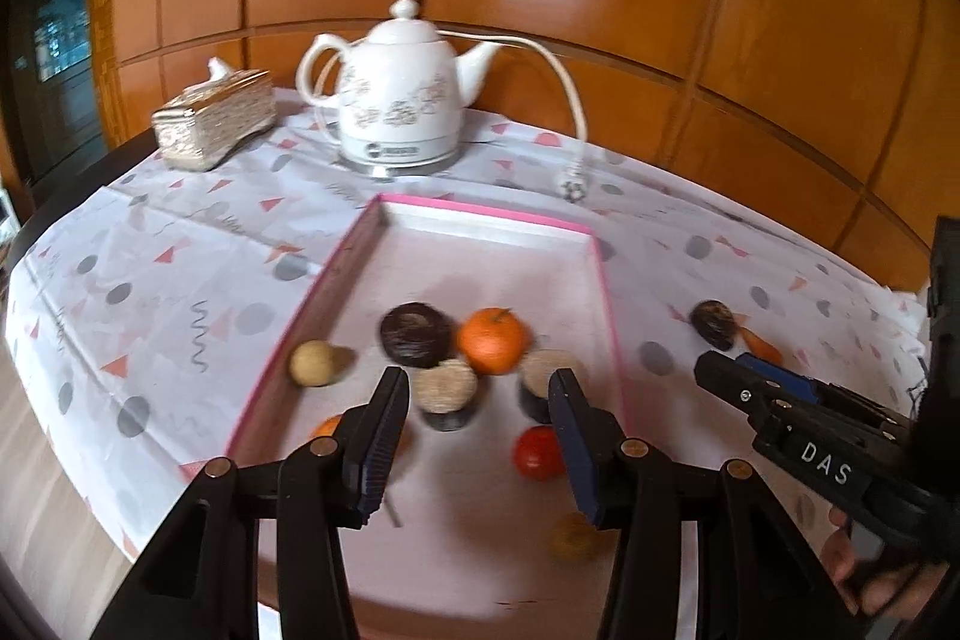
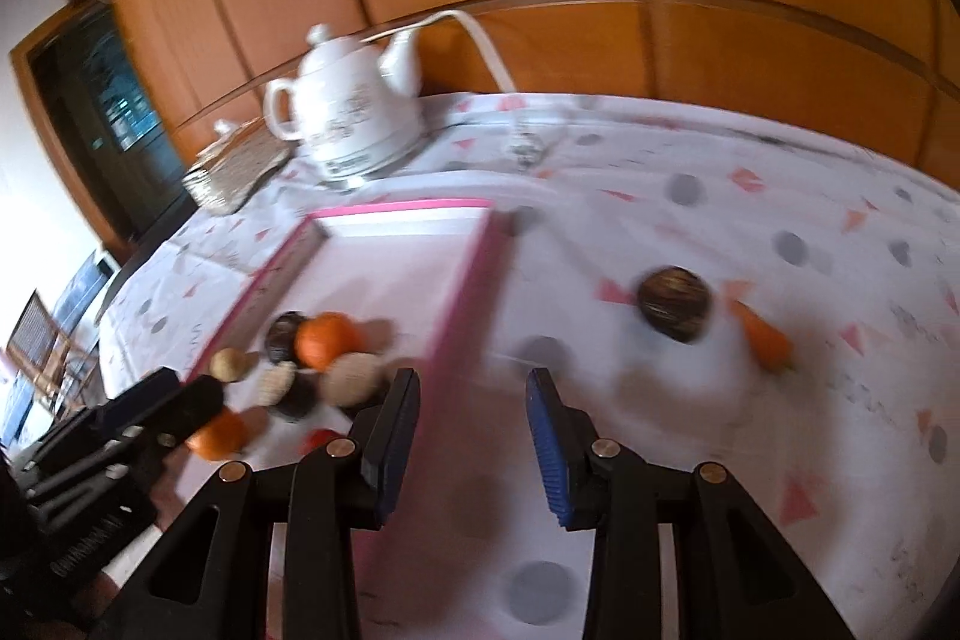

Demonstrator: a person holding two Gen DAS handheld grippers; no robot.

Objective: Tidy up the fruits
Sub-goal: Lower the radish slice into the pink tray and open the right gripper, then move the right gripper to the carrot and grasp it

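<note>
Tray: most fruits are seen gathered inside the pink-rimmed tray [image 1: 606, 292], among them an orange [image 1: 493, 340] and a red fruit [image 1: 538, 452].
Left out: a dark round fruit [image 2: 675, 303] and an orange piece, possibly a carrot [image 2: 763, 334], are left on the tablecloth [image 2: 780, 196], well apart from the tray.
Left gripper [image 1: 480, 436]: held wide open, empty, over the tray.
Right gripper [image 2: 474, 430]: spread open, empty, aimed toward the strays.
Progress: judged largely done.
</note>
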